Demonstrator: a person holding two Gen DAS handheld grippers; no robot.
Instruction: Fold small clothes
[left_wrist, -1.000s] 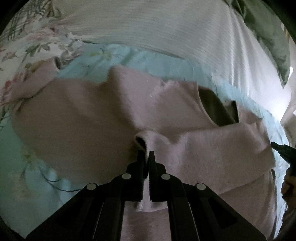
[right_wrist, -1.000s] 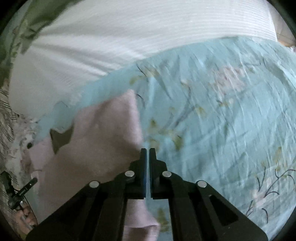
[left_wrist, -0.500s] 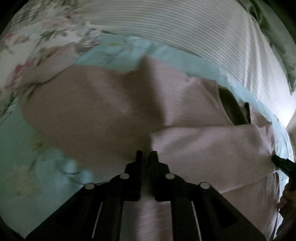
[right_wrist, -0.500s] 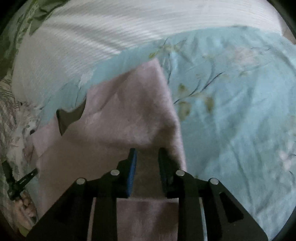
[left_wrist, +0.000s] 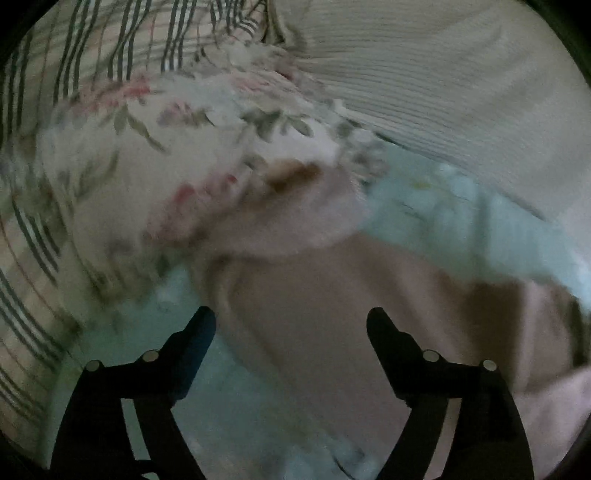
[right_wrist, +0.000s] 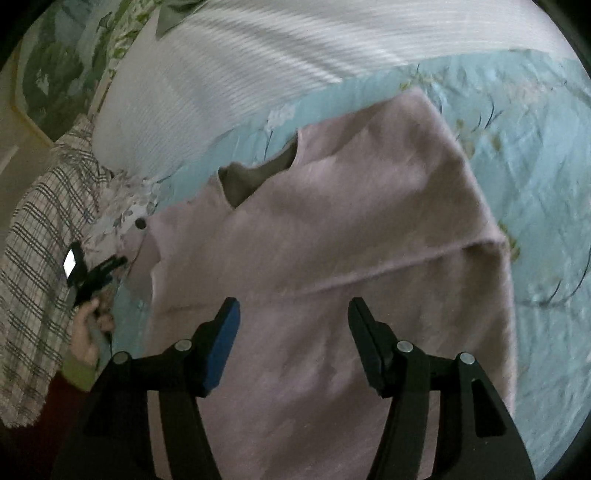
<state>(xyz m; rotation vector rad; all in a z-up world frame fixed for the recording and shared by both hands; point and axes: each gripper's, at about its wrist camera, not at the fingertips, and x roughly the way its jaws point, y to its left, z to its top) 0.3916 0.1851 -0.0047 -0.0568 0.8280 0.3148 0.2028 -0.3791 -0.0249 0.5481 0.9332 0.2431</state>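
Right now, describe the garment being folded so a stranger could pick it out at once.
Start at the pale blue floral bedsheet below the white ribbed pillow. Lying flat on it is the pink fuzzy sweater, one sleeve folded across its front. It is the only plain pink thing; everything around it is patterned or white.

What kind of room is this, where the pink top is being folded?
Most likely a bedroom. The pink knitted top lies on a pale blue floral bedsheet, with a white ribbed pillow behind it and a flowered, striped quilt bunched beside it.
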